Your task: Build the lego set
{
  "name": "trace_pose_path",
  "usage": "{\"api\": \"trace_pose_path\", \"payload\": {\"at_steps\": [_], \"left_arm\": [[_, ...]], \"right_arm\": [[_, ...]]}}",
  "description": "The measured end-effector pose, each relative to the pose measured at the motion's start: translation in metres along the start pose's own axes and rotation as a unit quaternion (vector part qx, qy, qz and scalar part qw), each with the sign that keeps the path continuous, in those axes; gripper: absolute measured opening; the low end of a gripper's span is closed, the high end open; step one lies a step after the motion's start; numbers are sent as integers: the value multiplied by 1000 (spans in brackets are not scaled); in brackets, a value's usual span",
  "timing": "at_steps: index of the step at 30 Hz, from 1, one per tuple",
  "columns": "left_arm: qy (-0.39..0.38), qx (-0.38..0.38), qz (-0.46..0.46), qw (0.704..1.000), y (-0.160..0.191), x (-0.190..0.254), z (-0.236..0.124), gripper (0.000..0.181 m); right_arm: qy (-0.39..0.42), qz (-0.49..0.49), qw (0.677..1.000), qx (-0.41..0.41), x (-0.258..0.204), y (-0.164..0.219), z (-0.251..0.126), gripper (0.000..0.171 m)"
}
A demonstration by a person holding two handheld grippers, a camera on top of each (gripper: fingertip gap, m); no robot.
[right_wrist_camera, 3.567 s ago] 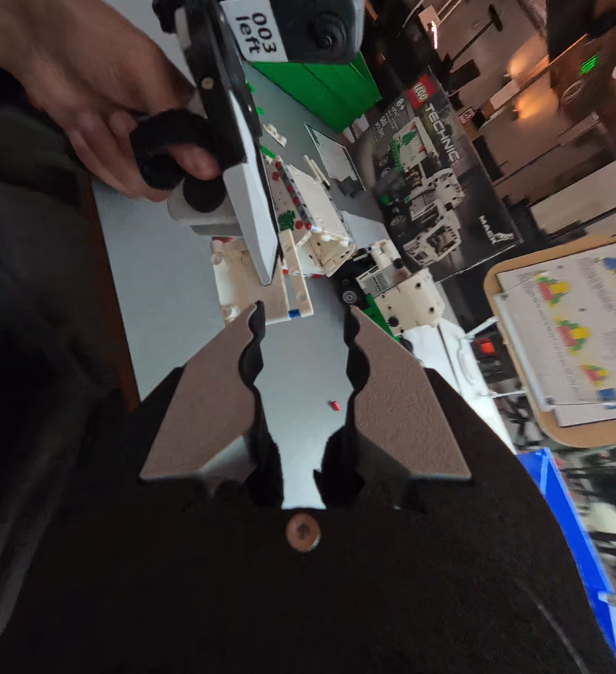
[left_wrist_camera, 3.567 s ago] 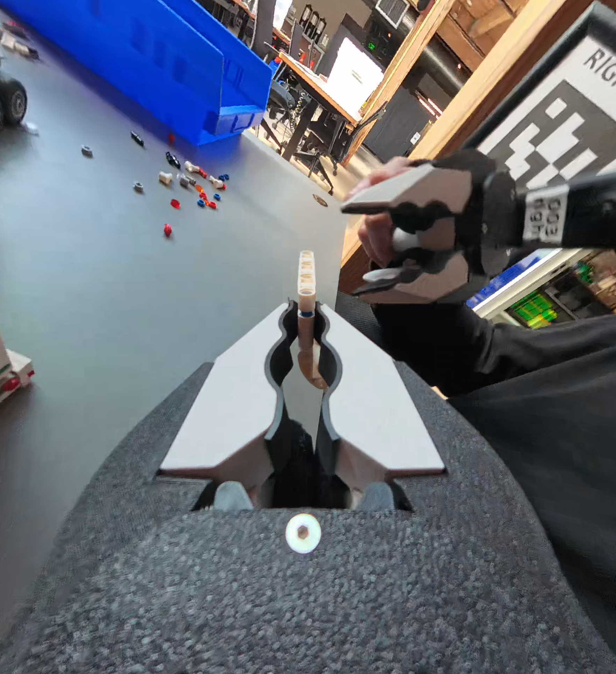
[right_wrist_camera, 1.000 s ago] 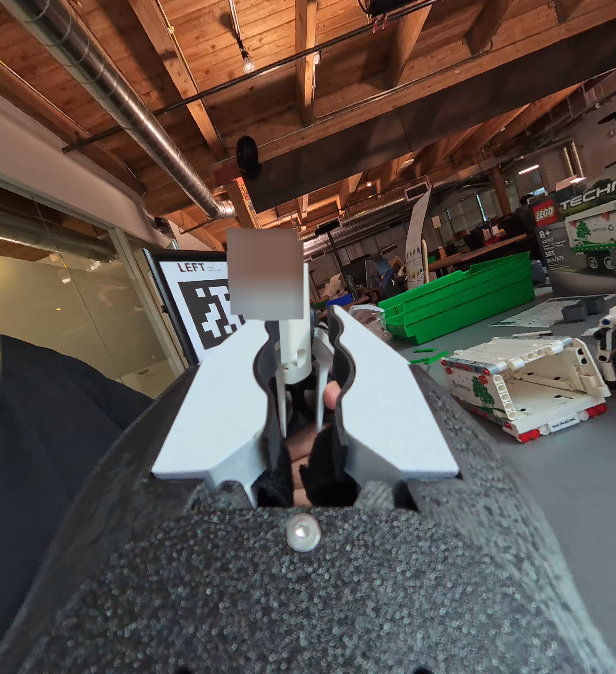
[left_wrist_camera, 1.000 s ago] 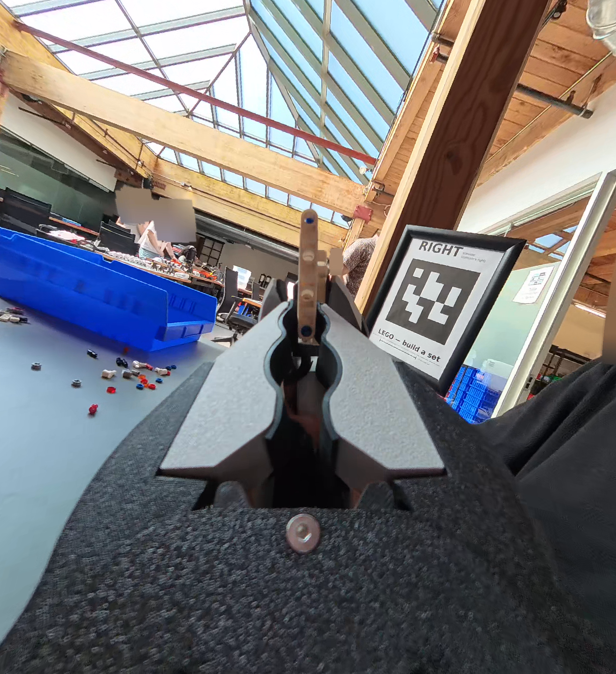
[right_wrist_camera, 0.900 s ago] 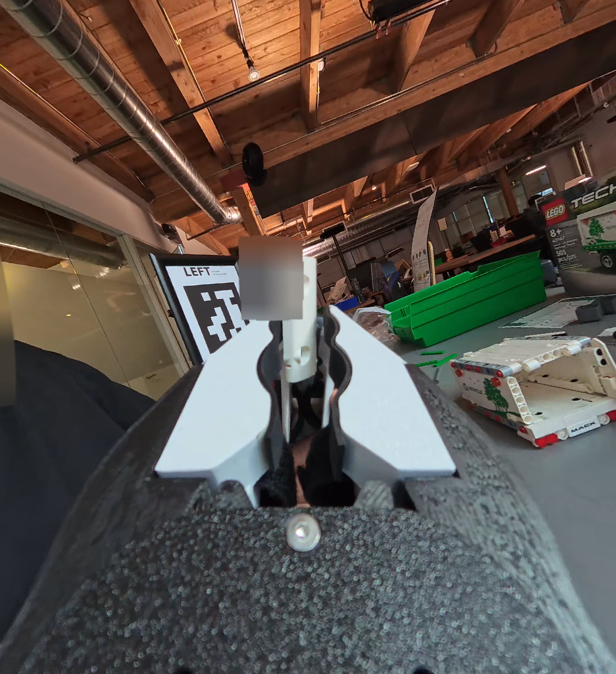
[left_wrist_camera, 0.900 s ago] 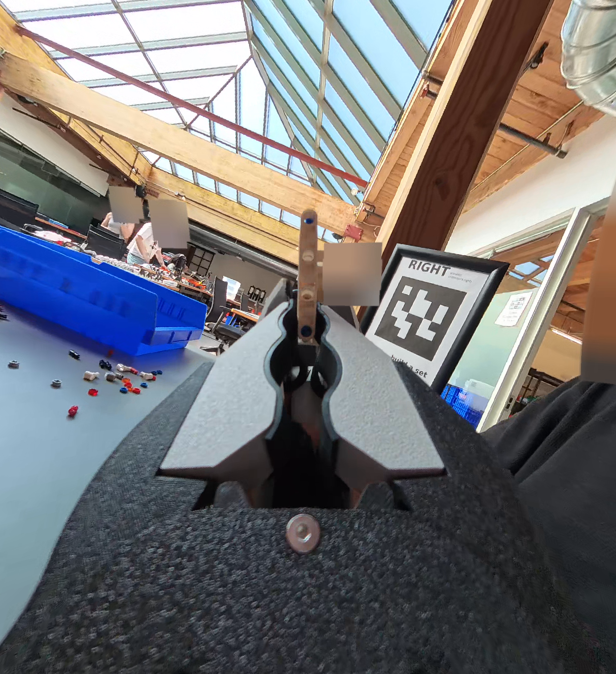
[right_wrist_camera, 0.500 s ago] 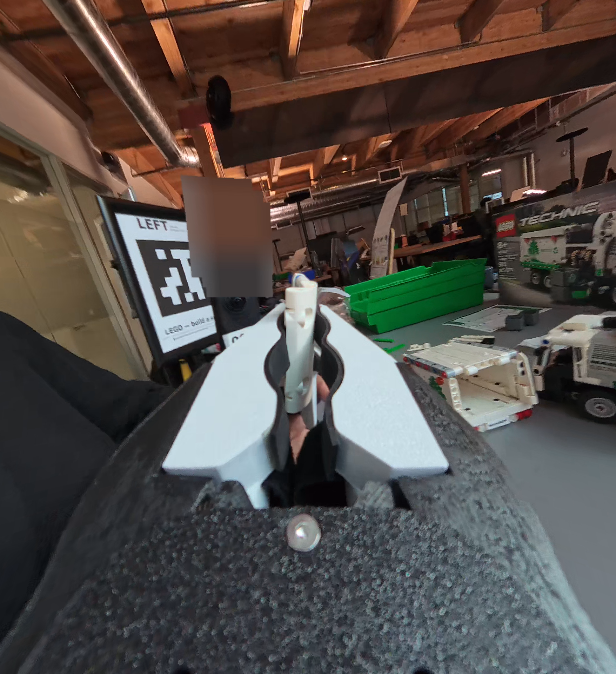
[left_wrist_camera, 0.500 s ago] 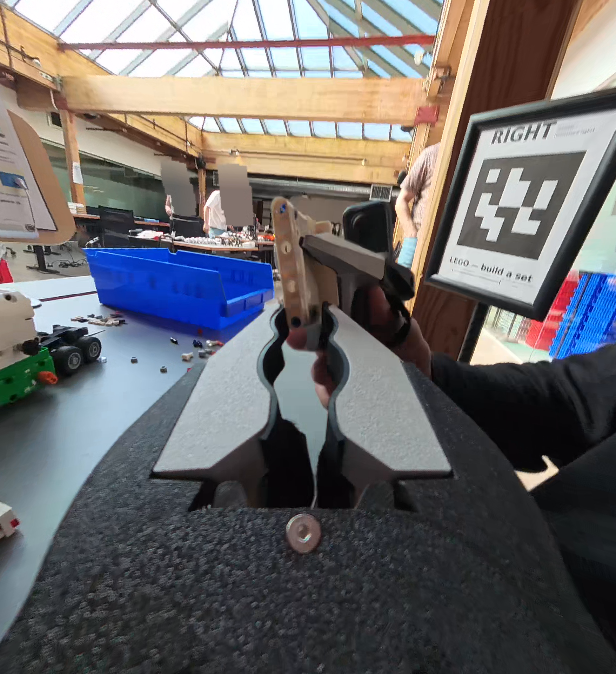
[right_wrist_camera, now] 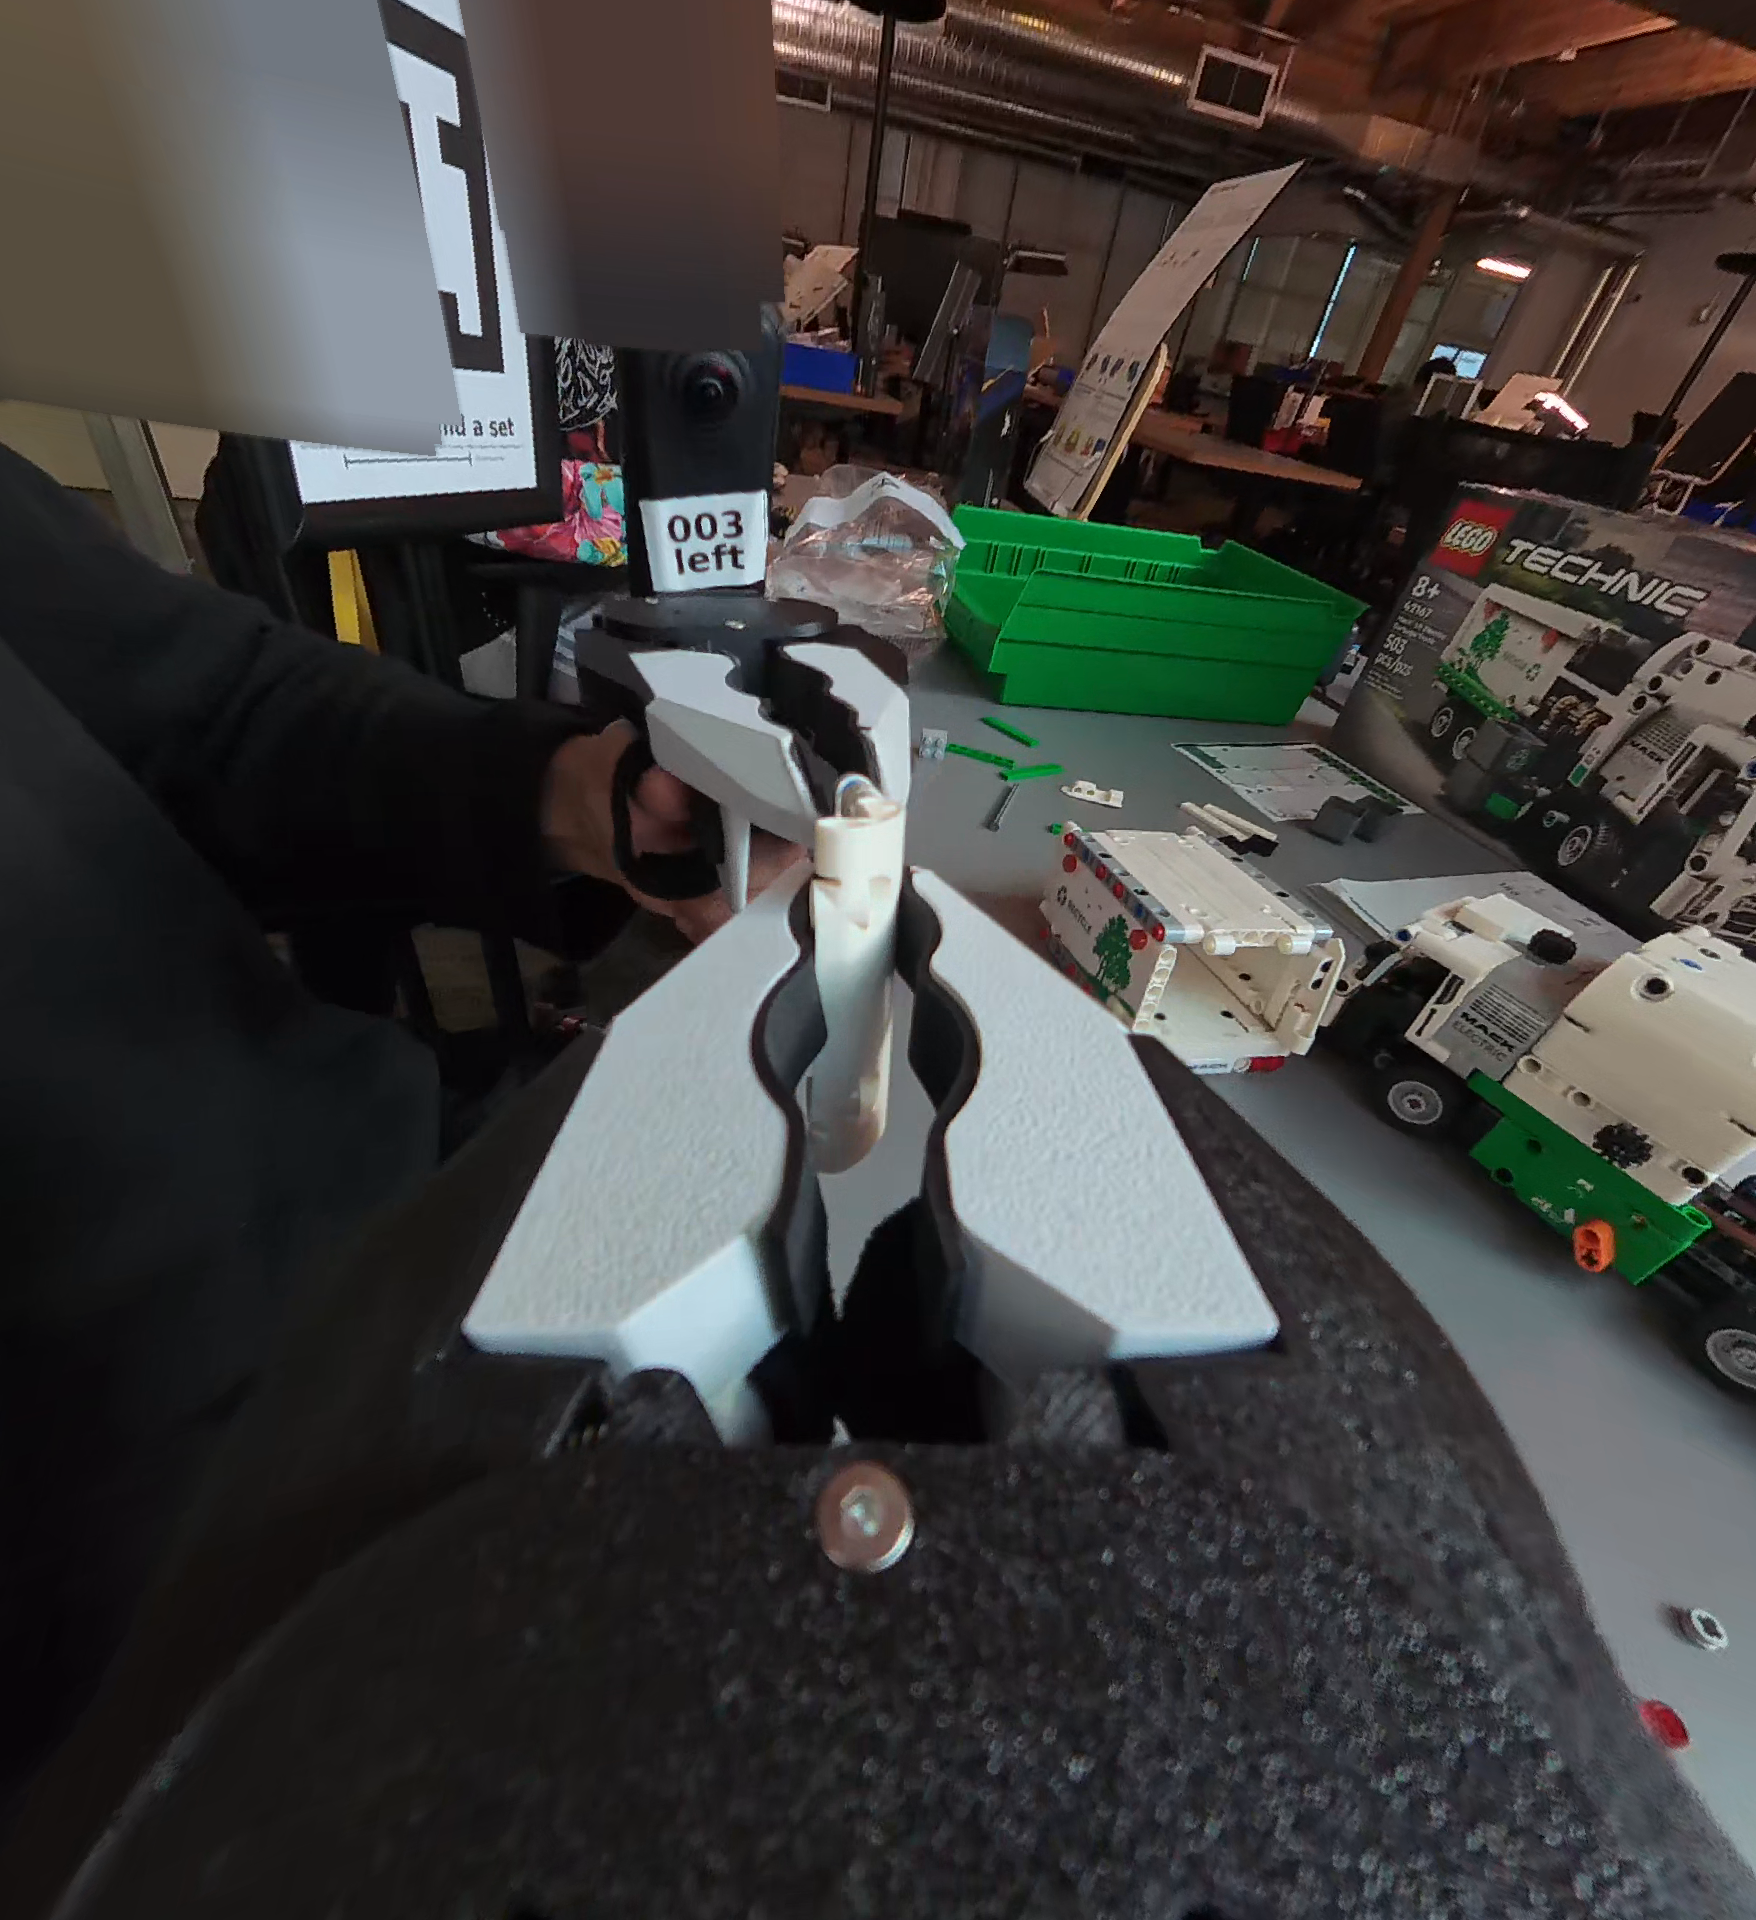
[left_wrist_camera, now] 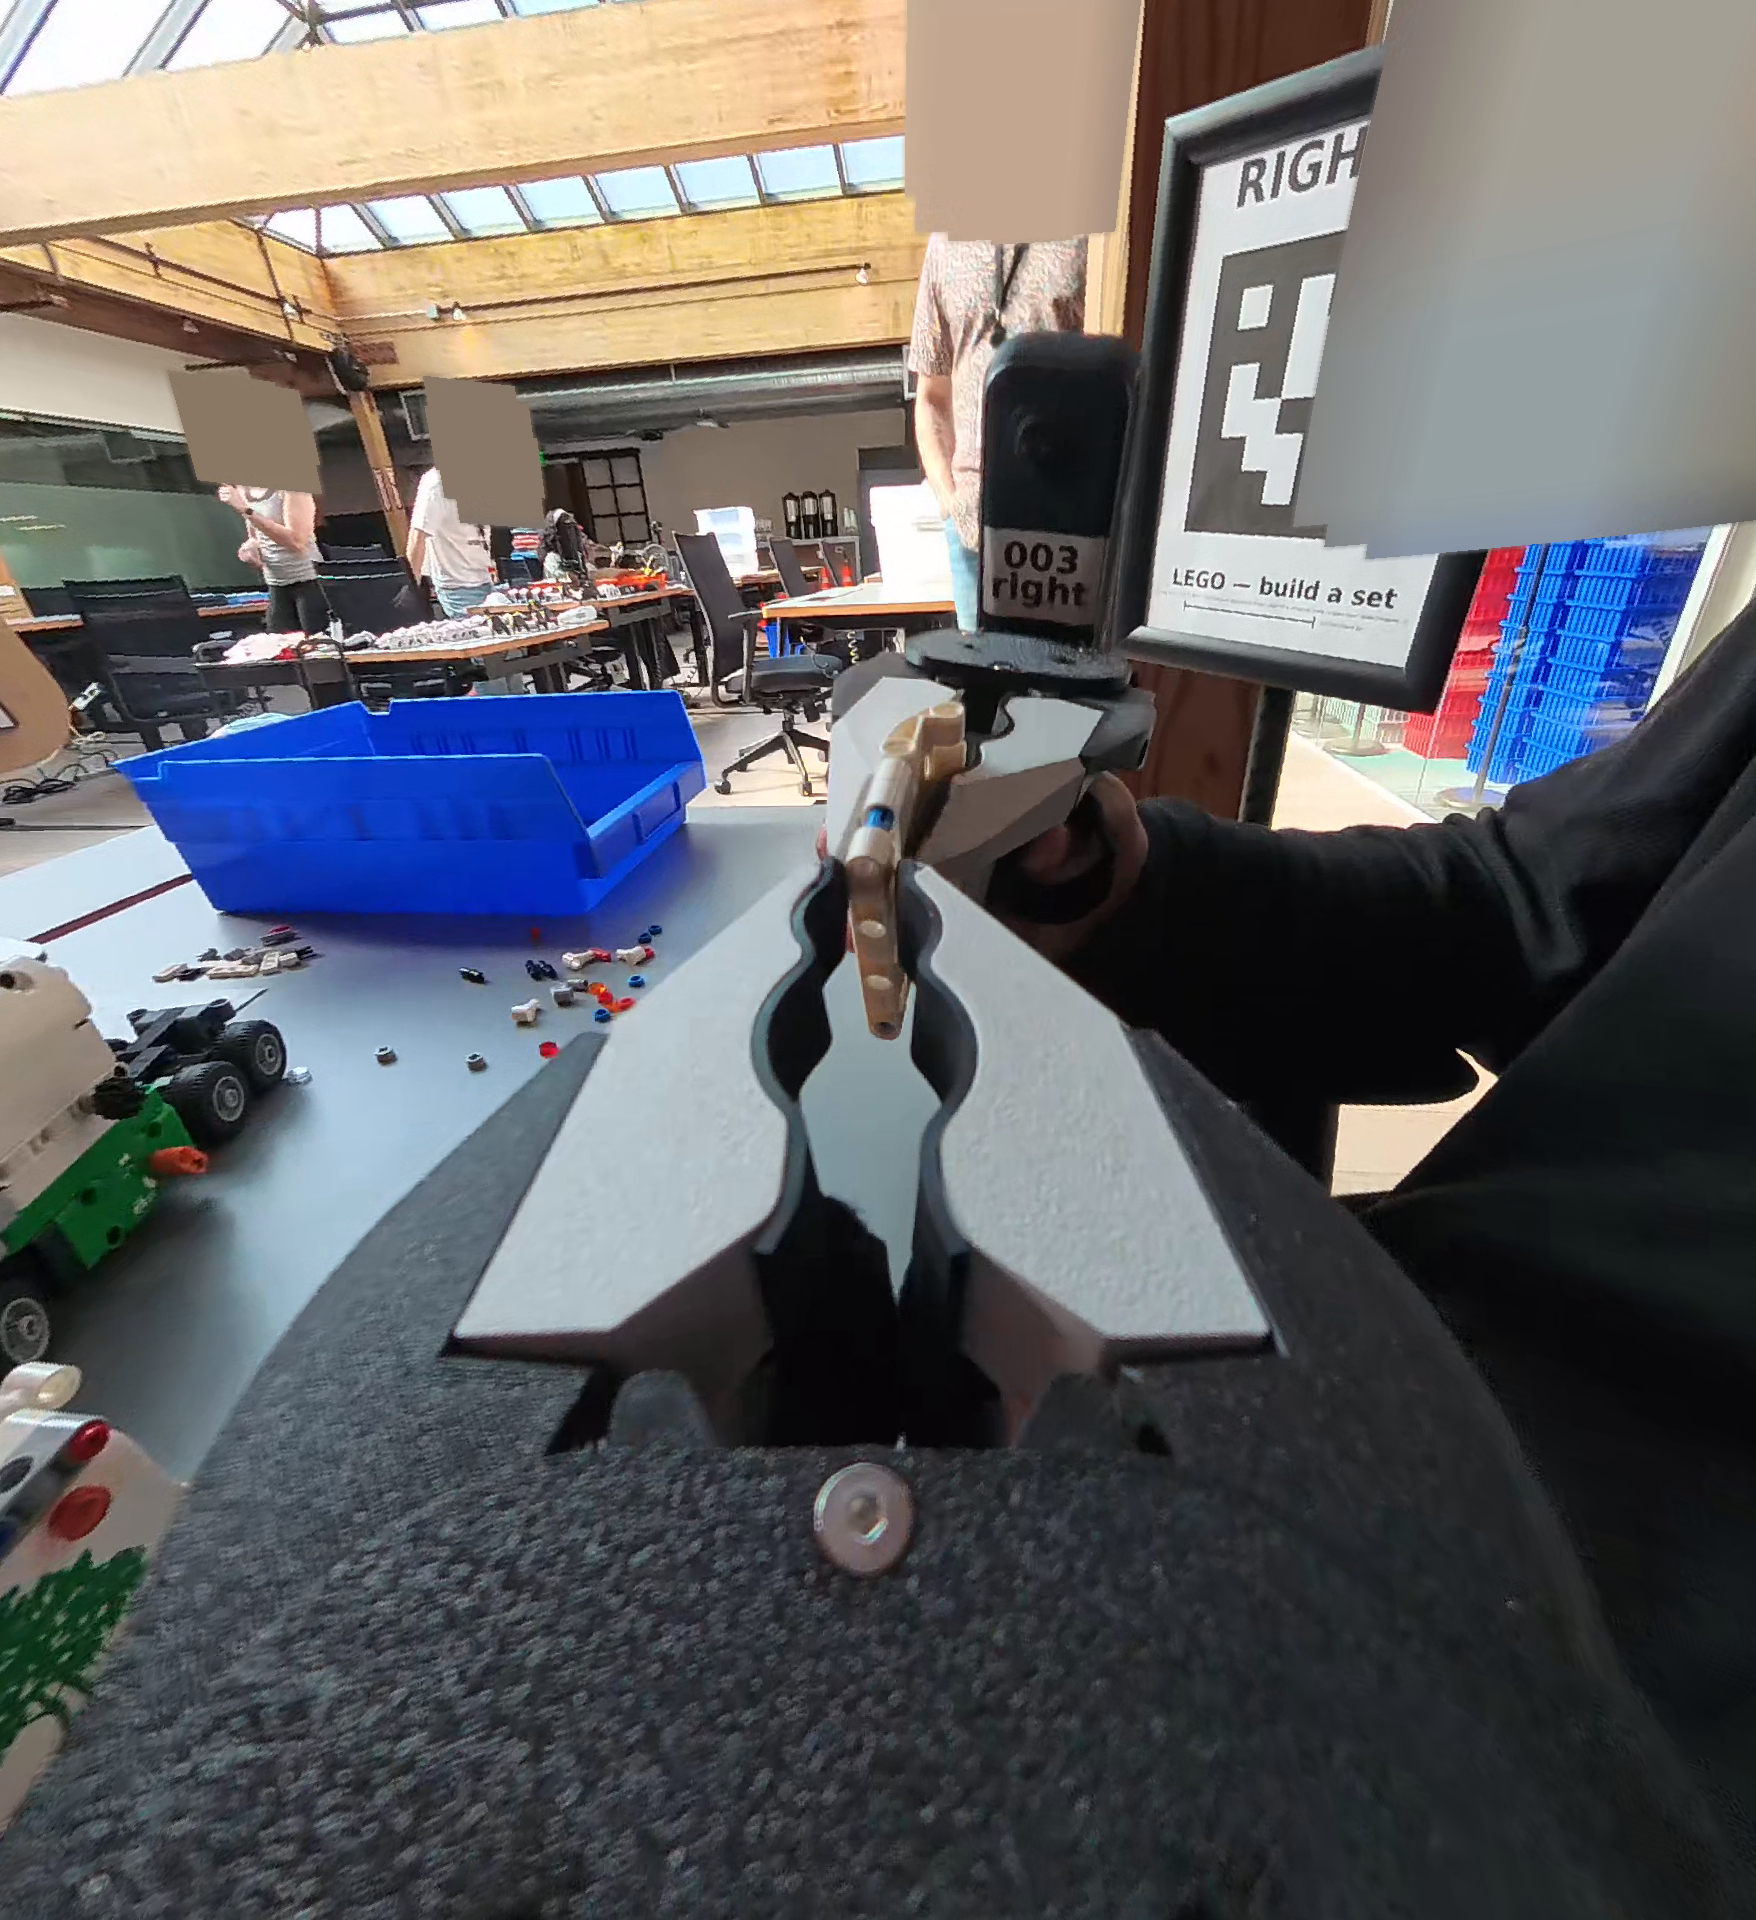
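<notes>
A pale Technic beam (right_wrist_camera: pixel 853 987) with a stubby piece on its far end sits upright between the fingers of my right gripper (right_wrist_camera: pixel 863 883), which is shut on it. My left gripper (right_wrist_camera: pixel 853 795) faces it tip to tip. In the left wrist view the beam (left_wrist_camera: pixel 874 935) looks tan with a blue pin and leans between the fingertips of my left gripper (left_wrist_camera: pixel 869 878). A dark gap shows on each side of it, so the jaws stand a little apart. The right gripper (left_wrist_camera: pixel 879 831) holds its upper part.
A white and green lego truck (right_wrist_camera: pixel 1580 1049) and a white truck body (right_wrist_camera: pixel 1186 935) stand on the grey table (right_wrist_camera: pixel 1373 1351). A blue bin (left_wrist_camera: pixel 417 800) with loose small parts (left_wrist_camera: pixel 583 977) before it is on the left side. Green bins (right_wrist_camera: pixel 1134 634) and the set's box (right_wrist_camera: pixel 1632 707) stand behind. My left and right fingertips are right by each other. The white truck body (right_wrist_camera: pixel 1186 935) is about equally far from each gripper, around 20 cm. Look for it in the left wrist view (left_wrist_camera: pixel 43 1430) too.
Both views have tilted down from the ceiling toward the table. The left jaws, tight on a tan piece a second ago, now stand wider. The grippers now meet tip to tip.
</notes>
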State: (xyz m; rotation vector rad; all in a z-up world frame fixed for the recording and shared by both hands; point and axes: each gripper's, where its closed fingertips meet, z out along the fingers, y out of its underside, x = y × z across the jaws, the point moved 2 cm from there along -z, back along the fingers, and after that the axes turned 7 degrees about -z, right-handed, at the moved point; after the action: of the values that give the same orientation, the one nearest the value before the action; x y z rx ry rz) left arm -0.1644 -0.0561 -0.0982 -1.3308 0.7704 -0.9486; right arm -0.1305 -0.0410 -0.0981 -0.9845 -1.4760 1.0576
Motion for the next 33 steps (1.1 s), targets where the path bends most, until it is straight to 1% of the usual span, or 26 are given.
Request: {"api": "trace_pose_path", "payload": {"at_steps": [4,10,14,16,17,19,21,22,24,26,28,33], "left_arm": [[7,-55,41,998,11,3,0,5],[-10,-102,81,991,26,1,3,5],[-3,-93,38,995,28,-9,3,5],[-9,-99,25,995,32,-16,2,5],[-9,-100,22,995,33,-17,2,5],[-6,-106,17,994,35,-16,1,5],[-11,-127,30,991,41,-17,1,5],[-13,-133,37,990,42,-17,1,5],[-23,-155,61,986,46,-17,2,5],[-37,-179,104,978,49,-17,3,6],[-51,-196,139,969,51,-15,4,5],[-66,-224,191,953,58,-14,3,5]], "right_arm": [[-23,-10,999,-41,-5,10,-1,9],[-38,-12,996,-81,-6,26,-3,9],[-32,37,996,-74,1,31,1,10],[-28,46,997,-60,3,30,1,24],[-27,52,997,-47,4,28,1,24],[-26,53,998,-38,6,26,0,17],[-14,31,999,-41,7,26,0,12],[-12,19,998,-52,7,28,0,12],[-7,-27,995,-97,4,33,-1,13],[3,-101,982,-162,3,39,-3,9],[9,-156,966,-206,1,40,-4,9],[1,-198,942,-272,-5,54,-3,6]]}}
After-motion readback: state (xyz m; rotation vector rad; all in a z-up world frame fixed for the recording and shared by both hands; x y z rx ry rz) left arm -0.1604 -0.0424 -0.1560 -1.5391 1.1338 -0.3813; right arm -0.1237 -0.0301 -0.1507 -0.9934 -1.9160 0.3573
